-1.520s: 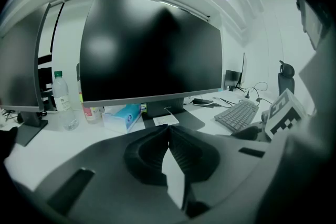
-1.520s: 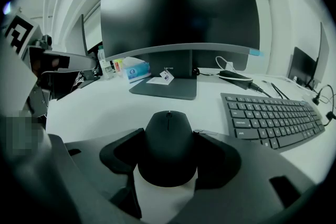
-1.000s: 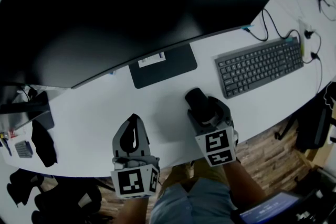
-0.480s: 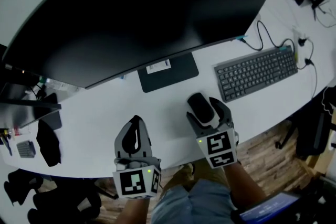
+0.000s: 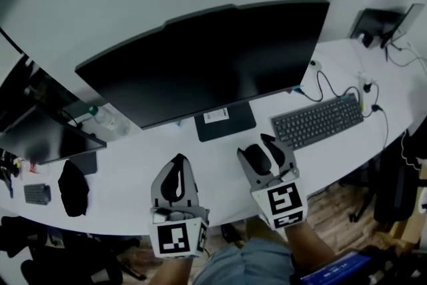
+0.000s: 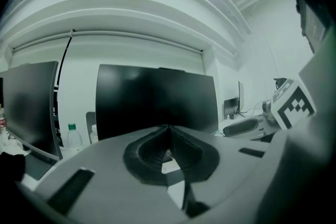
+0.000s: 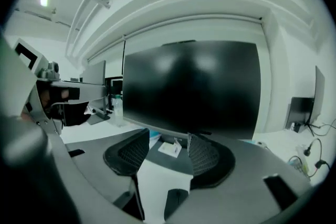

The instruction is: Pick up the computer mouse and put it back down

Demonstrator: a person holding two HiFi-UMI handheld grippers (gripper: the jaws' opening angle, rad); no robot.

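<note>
The black computer mouse [image 5: 256, 159] lies on the white desk [image 5: 133, 163] in the head view. From above it shows between the fingers of my right gripper [image 5: 255, 145]. In the right gripper view, that gripper [image 7: 169, 136] has nothing between its jaws, only the monitor's foot beyond them. The jaws stand apart and are closing. My left gripper [image 5: 178, 159] hovers left of the mouse, well apart from it. Its jaws [image 6: 168, 131] meet at the tips and hold nothing.
A big dark monitor [image 5: 213, 57] on a black foot [image 5: 225, 122] stands behind the grippers. A black keyboard [image 5: 317, 120] lies to the right, with cables [image 5: 333, 87] behind it. At the left are a second screen [image 5: 47, 137], a water bottle [image 5: 107, 118] and a black object [image 5: 73, 187].
Both grippers have risen off the desk and now point more level. The mouse has stayed on the desk. The head view takes in more of the monitor and wall.
</note>
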